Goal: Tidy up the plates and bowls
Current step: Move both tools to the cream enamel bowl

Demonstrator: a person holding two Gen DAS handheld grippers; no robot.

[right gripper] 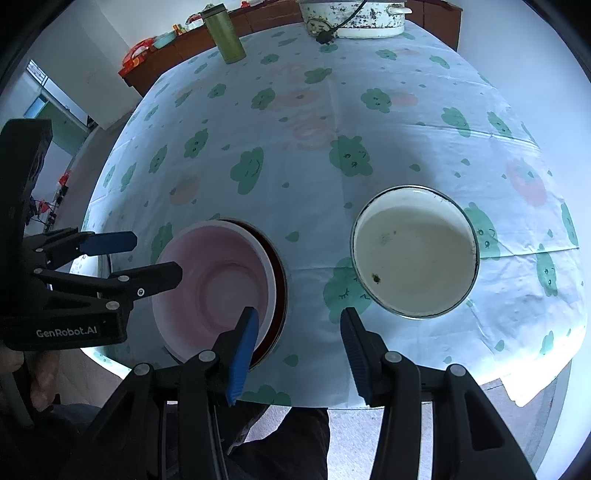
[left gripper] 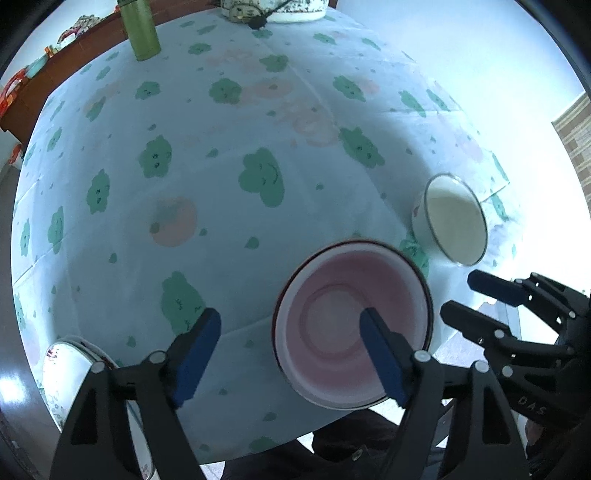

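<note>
A pink bowl (left gripper: pixel 343 328) sits near the table's front edge; it also shows in the right wrist view (right gripper: pixel 218 291), nested on a dark-rimmed dish. A cream enamel bowl (left gripper: pixel 456 218) stands to its right, also seen in the right wrist view (right gripper: pixel 415 251). A white flowered plate (left gripper: pixel 70 376) lies at the front left edge. My left gripper (left gripper: pixel 290 350) is open and empty, its right finger over the pink bowl. My right gripper (right gripper: pixel 297 343) is open and empty, between the two bowls; it also shows in the left wrist view (left gripper: pixel 472 295).
A round table has a cloth with green clouds (left gripper: pixel 258 177). A green flask (left gripper: pixel 140 29) and a white pot with a cord (right gripper: pixel 354 18) stand at the far edge. A brown cabinet (right gripper: pixel 166 55) with clutter stands behind.
</note>
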